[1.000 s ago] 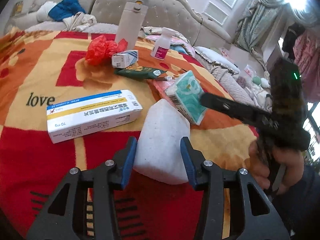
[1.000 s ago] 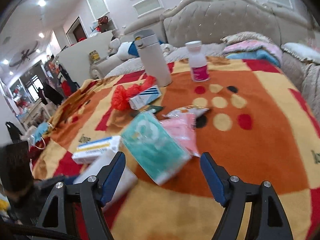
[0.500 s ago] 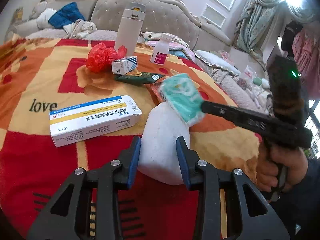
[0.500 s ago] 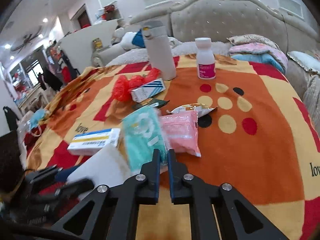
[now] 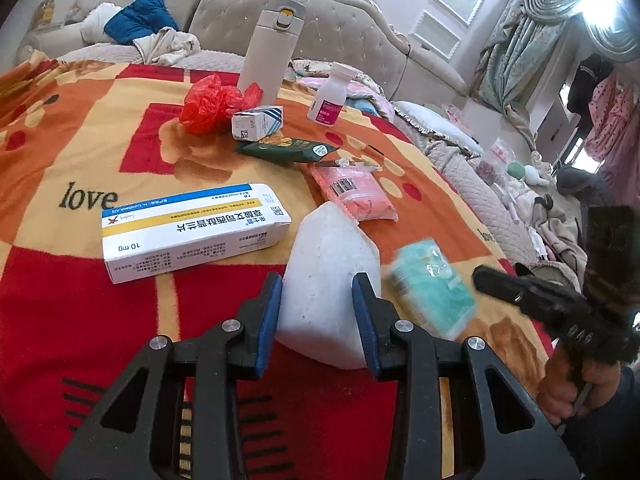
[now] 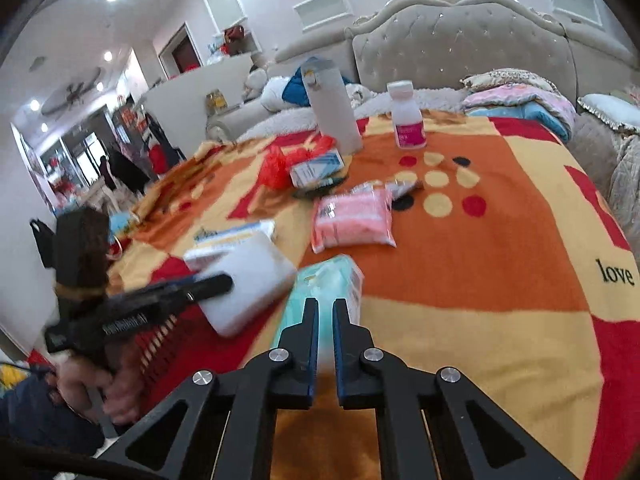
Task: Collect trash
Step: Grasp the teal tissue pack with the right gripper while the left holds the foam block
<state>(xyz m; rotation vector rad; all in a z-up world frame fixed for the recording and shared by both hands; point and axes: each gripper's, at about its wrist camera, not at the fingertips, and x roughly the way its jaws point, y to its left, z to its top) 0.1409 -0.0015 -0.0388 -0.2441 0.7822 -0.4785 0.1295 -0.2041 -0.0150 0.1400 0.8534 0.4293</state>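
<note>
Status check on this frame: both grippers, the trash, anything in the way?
Left gripper clamped on white pack, on the blanket. Right gripper pinching teal tissue pack, jaws easing open, pack lifted. Pink pack, medicine box uncollected; nothing blocking.

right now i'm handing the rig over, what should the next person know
Left gripper: jaws on either side of the white packet on the blanket, pressing it.
Right gripper: jaws pinching the teal tissue pack, opening slightly, pack between them and lifted off the blanket.
On the blanket: medicine box, pink pack, green wrapper, small box, red bag, white bottle, flask.
Done: two items in the grippers. Left: everything else; no bin in view.
</note>
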